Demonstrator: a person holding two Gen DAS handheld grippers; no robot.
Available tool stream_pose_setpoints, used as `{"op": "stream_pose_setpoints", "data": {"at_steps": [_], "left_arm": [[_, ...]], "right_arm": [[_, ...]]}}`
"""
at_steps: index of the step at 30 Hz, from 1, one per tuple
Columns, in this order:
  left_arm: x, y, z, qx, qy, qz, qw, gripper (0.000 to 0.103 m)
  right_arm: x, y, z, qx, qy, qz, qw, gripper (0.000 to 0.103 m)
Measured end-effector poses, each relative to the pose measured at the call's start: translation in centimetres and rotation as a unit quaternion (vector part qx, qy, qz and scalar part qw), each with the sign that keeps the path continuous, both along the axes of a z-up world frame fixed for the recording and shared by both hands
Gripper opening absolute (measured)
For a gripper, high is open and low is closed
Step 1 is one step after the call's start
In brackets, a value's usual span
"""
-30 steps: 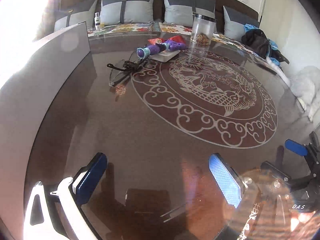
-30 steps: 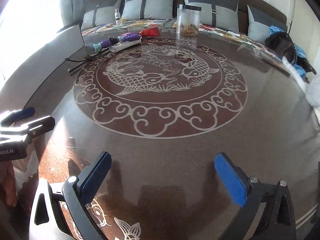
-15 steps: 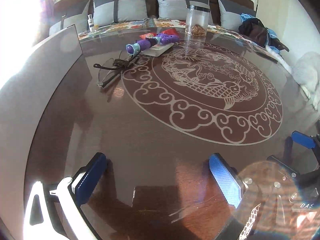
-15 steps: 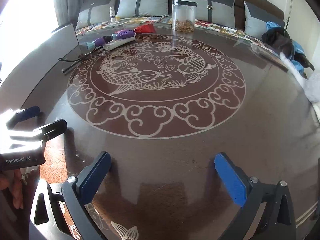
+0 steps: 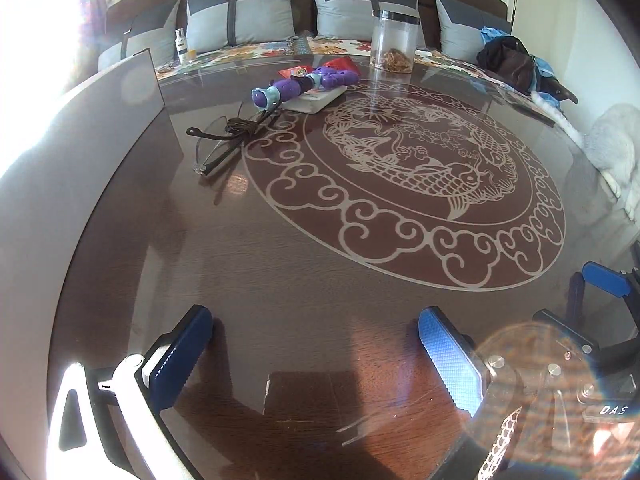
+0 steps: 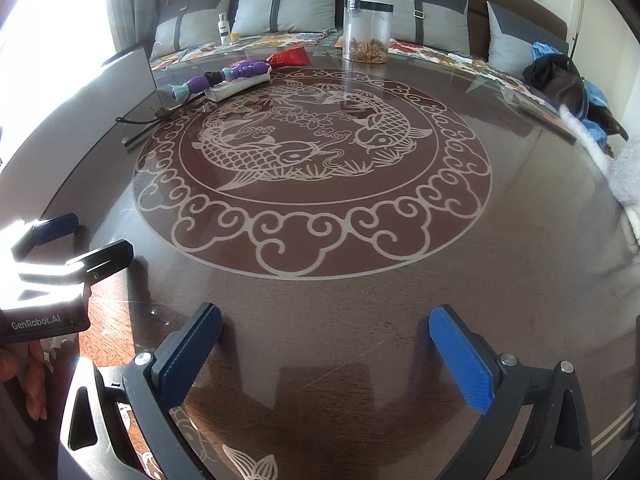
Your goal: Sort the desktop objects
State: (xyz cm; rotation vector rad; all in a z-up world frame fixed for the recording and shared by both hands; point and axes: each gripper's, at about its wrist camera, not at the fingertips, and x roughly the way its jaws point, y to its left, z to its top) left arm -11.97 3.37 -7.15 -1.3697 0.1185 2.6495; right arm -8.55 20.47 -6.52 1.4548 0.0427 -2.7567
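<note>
Both tongs stand wide and hold nothing: the left tongs (image 5: pixel 316 354) and the right tongs (image 6: pixel 326 354) hover low over the near edge of the desk (image 6: pixel 360 300), side by side, with bare glass between their blue pads (image 5: pixel 448 364). The things to be sorted lie well apart from them, grouped at the far left of the desk: a purple toy (image 5: pixel 304 84) rests across a white block (image 5: pixel 316 100), a red packet (image 5: pixel 340 65) lies just behind it, and a dark cord (image 5: pixel 240 128) sprawls over a pair of clear glasses (image 5: pixel 212 152) a little nearer. A clear jar (image 5: pixel 394 42) with brown contents at its bottom stands alone near the far rim, to the right of that group. A grey panel (image 5: pixel 100 128) stands on edge along the left side, close to the cord and glasses. Beyond the desk a cushioned bench (image 6: pixel 288 12) carries a small white bottle (image 6: pixel 224 28). Judged from this layout, the task is at its opening step, an approach, with no object yet grasped or moved. The next move calls for a long reach across the patterned centre toward the far-left group; the left tongs sit on the nearer side for it. The glasses and cord, being thin, flat and entangled, would likely need a careful low pinch, whereas the toy offers a thicker body to close upon.
</note>
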Motion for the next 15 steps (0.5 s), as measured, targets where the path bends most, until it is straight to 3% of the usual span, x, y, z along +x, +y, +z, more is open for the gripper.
{"op": "stream_pose_setpoints", "data": {"at_steps": [15], "left_arm": [[-0.05,-0.03,0.01,0.000,0.000,0.000,1.0000,0.103]], "right_arm": [[-0.01,-0.01,0.01,0.001,0.000,0.000,1.000,0.103]]}}
